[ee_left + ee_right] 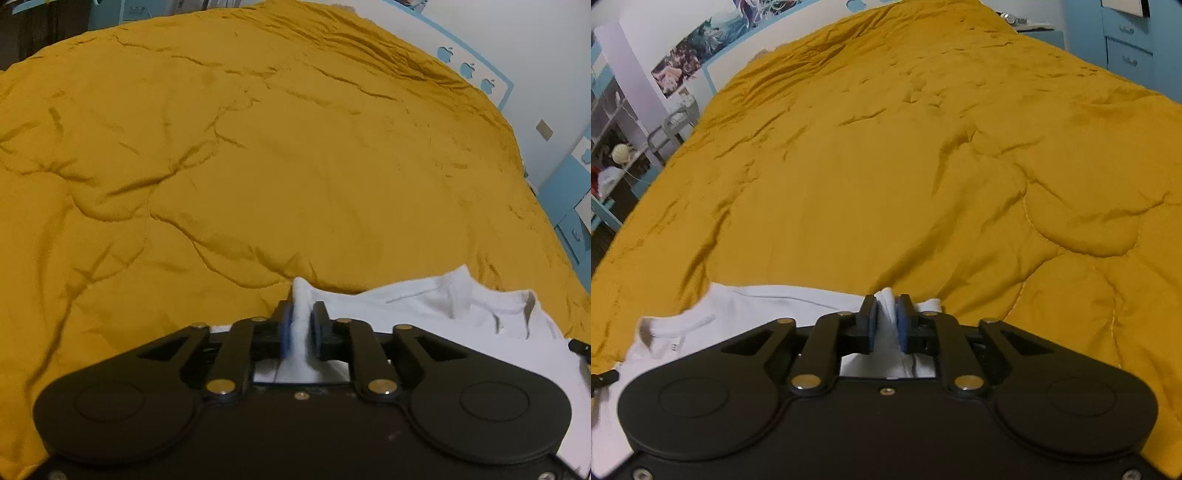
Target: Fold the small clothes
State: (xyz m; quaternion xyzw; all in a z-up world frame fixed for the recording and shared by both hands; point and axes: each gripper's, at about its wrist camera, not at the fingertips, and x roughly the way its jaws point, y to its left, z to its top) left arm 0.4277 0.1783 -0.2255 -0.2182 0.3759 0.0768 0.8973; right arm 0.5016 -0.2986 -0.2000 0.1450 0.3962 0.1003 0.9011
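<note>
Black linkage arms of the left gripper (302,325) fill the foreground of the left wrist view, its blue-padded fingers (285,334) clenched on a bunched ridge of the small white cotton T-shirt (443,310), which pokes up between the pads. From that pinch the shirt spreads away to the right over the wrinkled mustard-yellow quilted bedspread (258,166), its ribbed collar showing toward the right end. In the right wrist view, the right gripper (886,319) is likewise clamped on a fold of the white shirt's edge, the cloth squeezed between its blue pads (900,325); here the shirt (713,317) extends leftward across the bedspread (886,166), collar at the far left. Beyond the bedspread's far edge stand a white headboard panel with blue apple cut-outs (467,68), blue drawers (1126,40), and anime posters on the wall (698,48).
</note>
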